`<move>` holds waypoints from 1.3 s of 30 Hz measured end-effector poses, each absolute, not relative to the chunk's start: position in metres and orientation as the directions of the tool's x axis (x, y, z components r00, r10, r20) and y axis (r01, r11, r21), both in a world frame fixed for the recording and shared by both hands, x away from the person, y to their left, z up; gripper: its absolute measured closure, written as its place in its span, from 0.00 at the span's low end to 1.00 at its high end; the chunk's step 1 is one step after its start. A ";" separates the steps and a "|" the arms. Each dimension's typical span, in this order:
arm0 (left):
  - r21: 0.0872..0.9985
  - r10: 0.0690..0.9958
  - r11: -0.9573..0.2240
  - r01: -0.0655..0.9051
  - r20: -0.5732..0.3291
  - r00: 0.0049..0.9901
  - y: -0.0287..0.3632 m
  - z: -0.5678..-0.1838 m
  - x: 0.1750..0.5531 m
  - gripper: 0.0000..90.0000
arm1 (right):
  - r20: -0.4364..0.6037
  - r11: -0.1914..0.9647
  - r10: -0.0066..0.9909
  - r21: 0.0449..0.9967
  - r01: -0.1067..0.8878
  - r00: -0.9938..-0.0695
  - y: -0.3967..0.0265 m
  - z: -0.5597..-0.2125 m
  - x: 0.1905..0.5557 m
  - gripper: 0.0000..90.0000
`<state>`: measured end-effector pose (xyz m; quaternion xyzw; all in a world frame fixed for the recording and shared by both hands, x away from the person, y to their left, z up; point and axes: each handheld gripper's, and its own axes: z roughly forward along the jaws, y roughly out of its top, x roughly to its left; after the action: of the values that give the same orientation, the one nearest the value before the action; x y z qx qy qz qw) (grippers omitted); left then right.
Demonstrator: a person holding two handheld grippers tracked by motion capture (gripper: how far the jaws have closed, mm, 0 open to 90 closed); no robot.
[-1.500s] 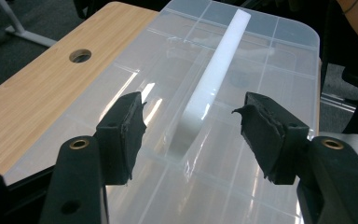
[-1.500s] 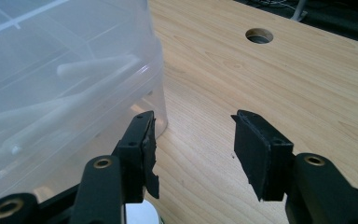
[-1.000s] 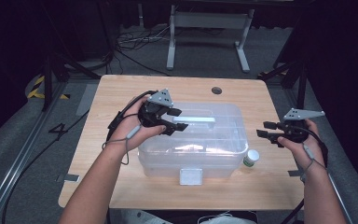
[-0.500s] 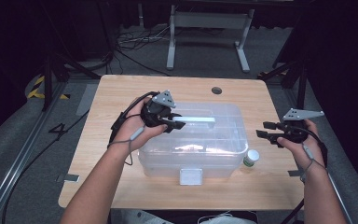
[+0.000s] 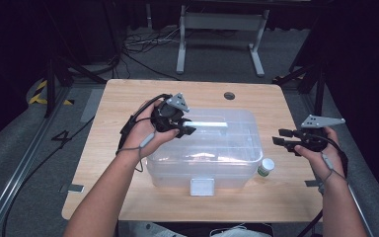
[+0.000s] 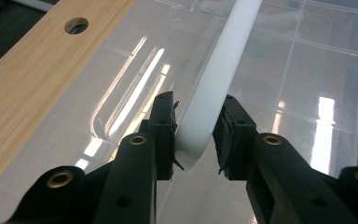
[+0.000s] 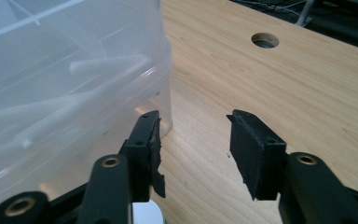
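Observation:
A clear plastic storage box with its lid on stands in the middle of the wooden table. A white bar handle runs across the lid. My left gripper rests on the lid at the handle's left end. In the left gripper view its jaws have just been closing, and the left gripper is now shut on the handle, both pads against it. My right gripper hovers just right of the box. Its jaws have been closing too, but the right gripper stays open over bare wood beside the box's corner.
A small white-capped bottle stands on the table at the box's right front corner, just below my right gripper. A white latch sits on the box's front. A cable hole is in the table behind the box. Long pale items lie inside the box.
The left gripper's jaws have drawn together onto the lid's white handle. The right gripper's jaws have narrowed a little. Neither hand has shifted noticeably.

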<state>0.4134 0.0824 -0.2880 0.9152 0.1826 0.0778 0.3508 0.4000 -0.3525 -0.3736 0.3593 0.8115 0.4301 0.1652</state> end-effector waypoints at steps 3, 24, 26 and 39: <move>0.673 0.394 -0.685 0.281 0.018 0.919 0.082 -0.285 0.416 0.79 | 0.034 0.368 0.727 0.824 0.431 -0.686 -0.354 -0.372 0.398 0.65; 0.659 0.409 -0.687 0.306 0.002 0.913 0.081 -0.264 0.444 0.79 | 0.033 0.360 0.727 0.832 0.422 -0.686 -0.361 -0.372 0.382 0.74; 0.660 0.410 -0.685 0.309 0.000 0.912 0.081 -0.263 0.447 0.79 | 0.040 0.359 0.726 0.830 0.428 -0.687 -0.361 -0.373 0.380 0.78; 0.662 0.423 -0.679 0.317 0.000 0.906 0.081 -0.255 0.459 0.79 | 0.056 0.381 0.680 0.825 0.417 -0.731 -0.357 -0.374 0.373 0.91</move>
<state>0.4589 0.0811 -0.2553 0.9131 0.2024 0.0767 0.3456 0.3733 -0.3569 -0.3743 0.3354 0.8176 0.4440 0.1482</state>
